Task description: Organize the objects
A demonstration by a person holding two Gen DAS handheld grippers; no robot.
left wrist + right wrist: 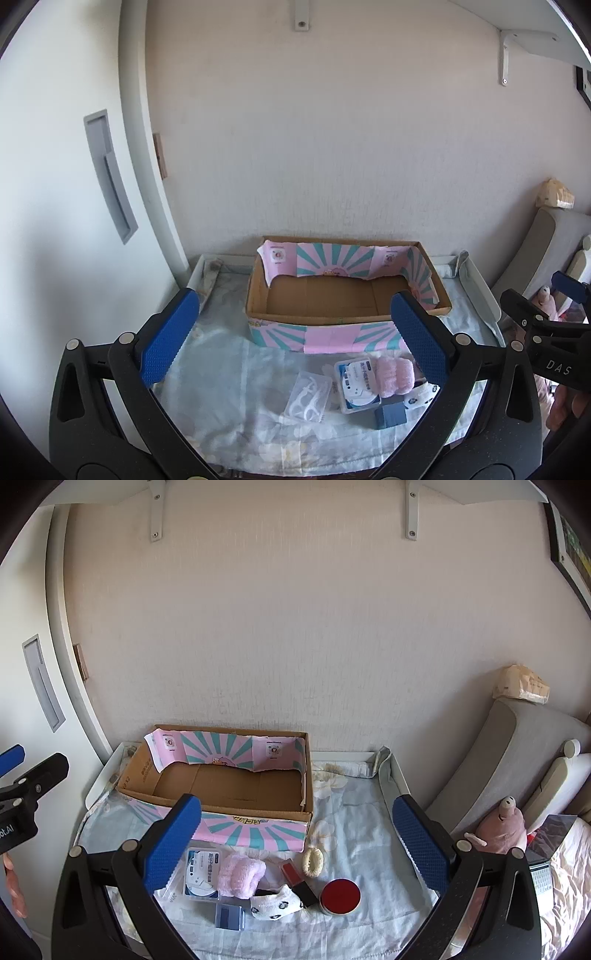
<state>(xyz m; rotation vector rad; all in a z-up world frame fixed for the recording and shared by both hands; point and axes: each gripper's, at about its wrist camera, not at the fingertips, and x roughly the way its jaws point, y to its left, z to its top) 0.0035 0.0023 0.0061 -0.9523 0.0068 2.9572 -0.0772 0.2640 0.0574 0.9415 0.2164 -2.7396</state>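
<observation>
An empty cardboard box (258,291) (146,768) with pink and teal lining stands at the back of a cloth-covered table (369,827). In front of it lie a white-blue packet (201,873) (356,384), a pink fluffy band (242,875) (395,374), a patterned white sock (275,902), a small grey-blue box (229,916) (389,415), a red-lidded tin (340,895), a red-black lipstick (297,878), a cream scrunchie (313,862) and a clear bag of floss picks (308,400). My left gripper (295,339) and right gripper (297,836) are both open, empty, above the table.
A wall rises behind the table, with a shelf bracket (412,509) overhead. A sliding door (107,173) is at the left. A grey headboard cushion (506,757), a pink plush pig (504,825) and a bed lie to the right.
</observation>
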